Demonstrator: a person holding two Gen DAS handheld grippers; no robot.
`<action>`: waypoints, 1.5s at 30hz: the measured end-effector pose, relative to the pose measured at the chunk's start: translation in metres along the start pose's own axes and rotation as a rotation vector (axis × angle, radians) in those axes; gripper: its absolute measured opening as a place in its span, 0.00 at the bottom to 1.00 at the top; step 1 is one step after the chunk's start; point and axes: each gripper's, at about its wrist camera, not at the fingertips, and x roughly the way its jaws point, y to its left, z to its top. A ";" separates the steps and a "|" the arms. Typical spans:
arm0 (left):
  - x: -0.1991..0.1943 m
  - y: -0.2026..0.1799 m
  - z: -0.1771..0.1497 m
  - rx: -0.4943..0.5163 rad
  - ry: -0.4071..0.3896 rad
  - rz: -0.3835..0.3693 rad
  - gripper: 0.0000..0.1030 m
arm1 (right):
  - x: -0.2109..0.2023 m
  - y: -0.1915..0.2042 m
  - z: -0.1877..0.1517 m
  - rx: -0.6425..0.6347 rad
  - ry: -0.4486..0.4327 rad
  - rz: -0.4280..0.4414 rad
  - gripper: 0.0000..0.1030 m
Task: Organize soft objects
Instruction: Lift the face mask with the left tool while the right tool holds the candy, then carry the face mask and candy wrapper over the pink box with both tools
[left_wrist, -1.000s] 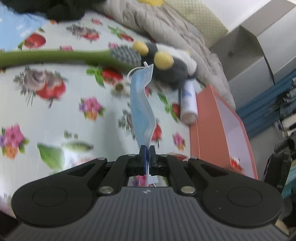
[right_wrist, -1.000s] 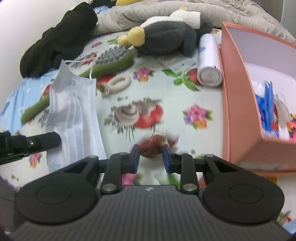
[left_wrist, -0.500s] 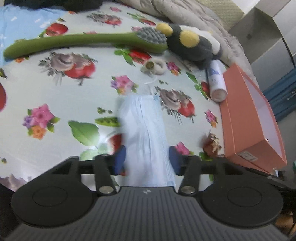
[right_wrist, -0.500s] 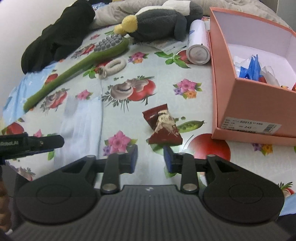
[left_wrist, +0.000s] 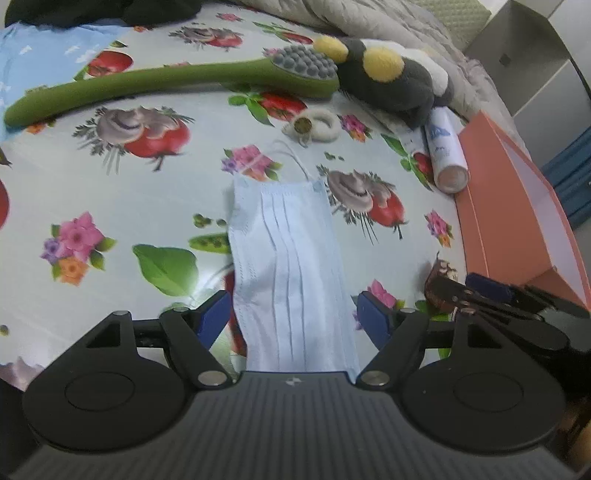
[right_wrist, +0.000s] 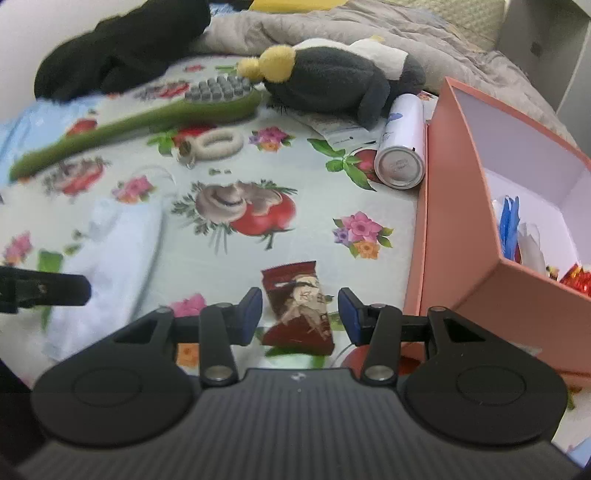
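- My left fingers (left_wrist: 293, 319) stand wide apart and grip nothing; the blue face mask (left_wrist: 291, 266) lies flat on the flowered cloth (left_wrist: 122, 192) between them, its near end running under the fingers, its ear loops trailing off the far end.
- My right fingers (right_wrist: 300, 312) are also spread wide and empty, straddling the brown snack packet (right_wrist: 297, 308) that lies flat on the cloth; I cannot tell whether either pad touches it.
- Just right of the packet sits the orange box (right_wrist: 461, 236), with a few blue and white bits and something shiny red already inside. I judge that sorting has begun but most is left.
- Further off, still outside the box: the white hair tie (right_wrist: 218, 144), the spray can (right_wrist: 400, 155) lying on its side just beside the box wall, and the long green brush (right_wrist: 140, 120).
- Farthest lie the grey penguin plush (right_wrist: 332, 81), the black garment (right_wrist: 114, 51) and the grey quilt (right_wrist: 369, 29); these soft things look untouched to me.
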 end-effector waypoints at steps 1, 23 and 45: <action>0.003 -0.001 -0.001 0.005 0.006 0.004 0.77 | 0.004 0.000 0.000 -0.011 0.011 0.006 0.47; 0.040 -0.046 -0.015 0.272 -0.006 0.088 0.82 | -0.005 -0.015 -0.033 0.032 0.051 0.042 0.37; 0.048 -0.085 -0.023 0.421 0.016 0.099 0.08 | -0.008 -0.018 -0.034 0.043 0.060 0.056 0.37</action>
